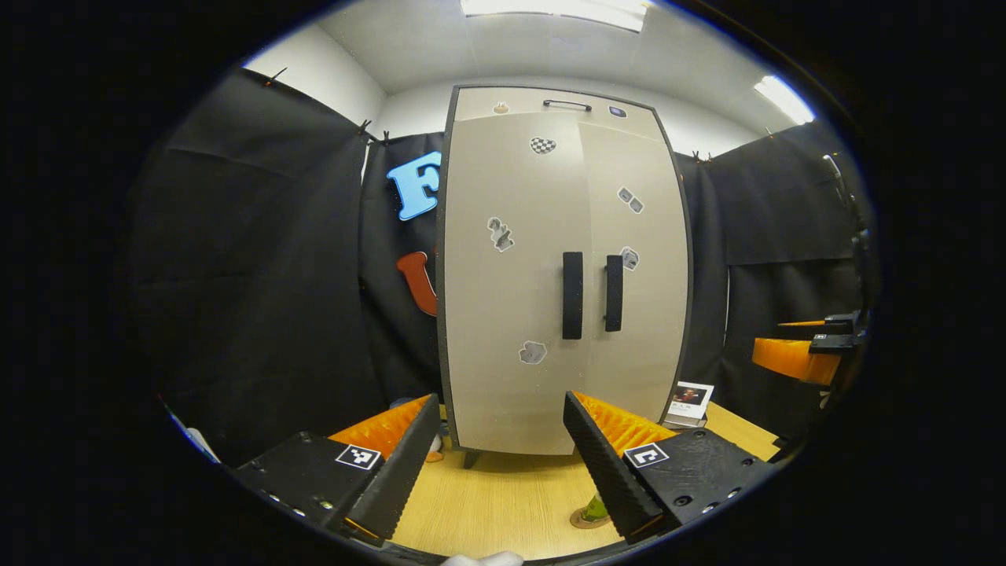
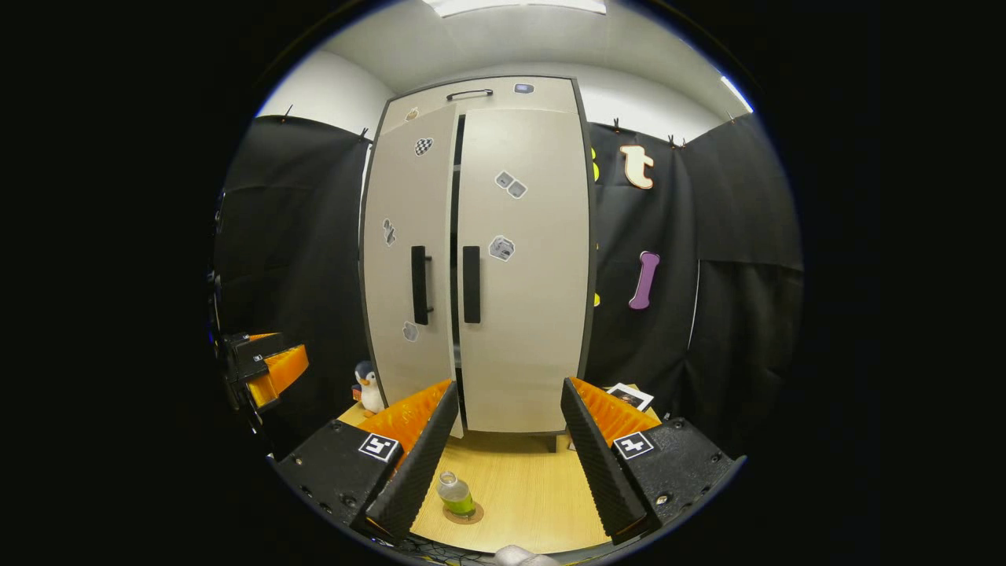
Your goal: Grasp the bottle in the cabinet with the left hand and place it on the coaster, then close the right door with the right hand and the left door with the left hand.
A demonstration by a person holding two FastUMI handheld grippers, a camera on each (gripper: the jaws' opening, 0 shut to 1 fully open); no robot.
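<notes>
Right gripper view: bottle (image 2: 455,494) on coaster (image 2: 464,515) (green liquid inside).

Two tool cameras, both facing the cabinet front from a little way back over the counter.

The left gripper view looks level at the cabinet (image 1: 562,267) from slightly to its left, the doors filling mid-frame, its own left tool (image 1: 499,460) at the bottom and the other tool (image 1: 809,350) at the right edge. The right gripper view looks at the cabinet (image 2: 479,259) from a little farther back, with the right tool (image 2: 503,464) at the bottom and the other tool (image 2: 263,369) at the left edge. Both views share the doors, the counter (image 1: 503,503) strip before them, and the bottle (image 2: 455,495) low in frame.
</notes>
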